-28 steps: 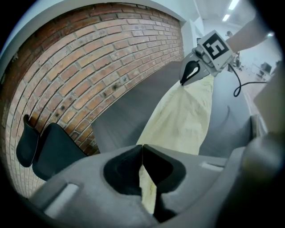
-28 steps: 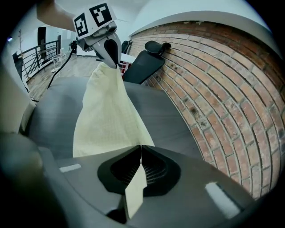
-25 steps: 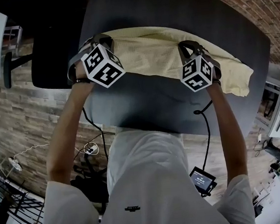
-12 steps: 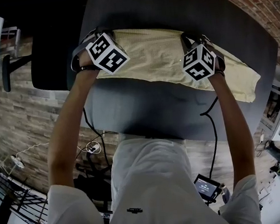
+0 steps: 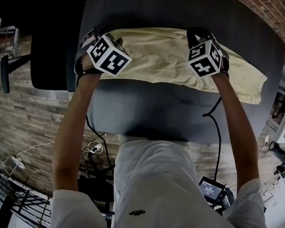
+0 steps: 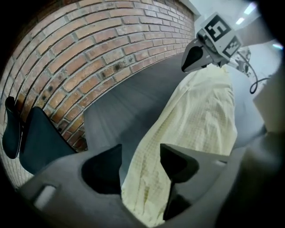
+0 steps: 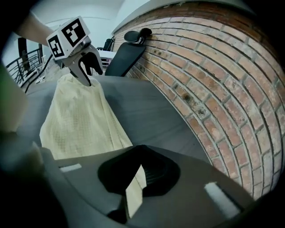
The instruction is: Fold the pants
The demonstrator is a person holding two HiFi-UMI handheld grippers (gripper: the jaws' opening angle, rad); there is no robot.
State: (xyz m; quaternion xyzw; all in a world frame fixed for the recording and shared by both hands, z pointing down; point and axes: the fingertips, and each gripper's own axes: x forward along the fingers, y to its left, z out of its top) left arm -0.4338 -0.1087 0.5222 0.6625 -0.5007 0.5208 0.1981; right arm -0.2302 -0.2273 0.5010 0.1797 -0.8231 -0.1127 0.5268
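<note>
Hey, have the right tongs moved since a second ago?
Yes. The right tongs went farther from the table's near edge, toward its far side, across the yellow pants.

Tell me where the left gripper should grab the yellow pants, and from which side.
Take the near long edge of the pale yellow waffle-textured pants at their left end, coming steeply down from the person's side: they lie flat on the dark grey table, so only an edge pinches. The left gripper, just opened, straddles that end.

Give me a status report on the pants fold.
Left gripper jaws just opened, pants loose between them. Right gripper shut on pants. Pants lie along the table. Nothing in the way.
</note>
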